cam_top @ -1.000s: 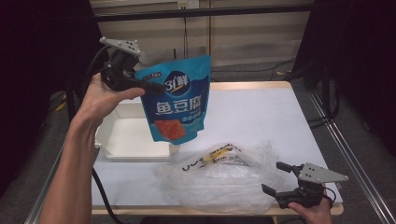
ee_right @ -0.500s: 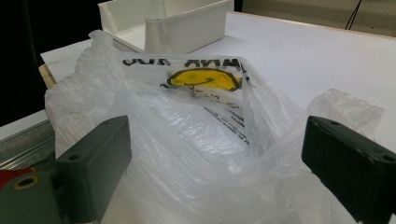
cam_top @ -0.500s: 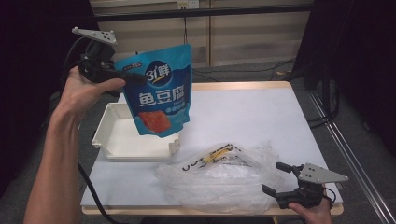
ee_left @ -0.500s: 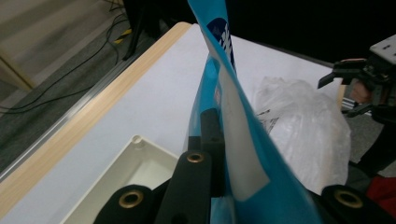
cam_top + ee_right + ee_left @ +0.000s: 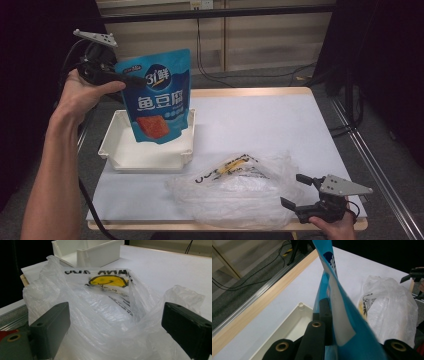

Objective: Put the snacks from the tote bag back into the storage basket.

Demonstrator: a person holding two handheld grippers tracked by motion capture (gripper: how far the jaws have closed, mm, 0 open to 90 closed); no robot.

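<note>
A blue snack pouch (image 5: 159, 100) with white lettering hangs in the air over the white tray (image 5: 114, 145). My left gripper (image 5: 127, 80) is shut on the pouch's upper left edge; in the left gripper view the pouch (image 5: 339, 315) is pinched between the black jaws (image 5: 324, 315). A crumpled clear plastic bag (image 5: 240, 192) with a yellow smiley print lies near the table's front edge. My right gripper (image 5: 295, 192) stands open just right of the bag; in the right gripper view the bag (image 5: 110, 310) lies between and beyond its fingers (image 5: 52, 327), which do not press on it.
The white table (image 5: 260, 125) has a wooden rim, and its back right part is bare. A metal rail (image 5: 370, 165) runs along the right side. Cables (image 5: 250, 75) lie on the floor behind the table.
My left gripper has carried the blue pouch leftward, from beside the tray's right side to above the tray. The right gripper and the plastic bag have stayed put.
</note>
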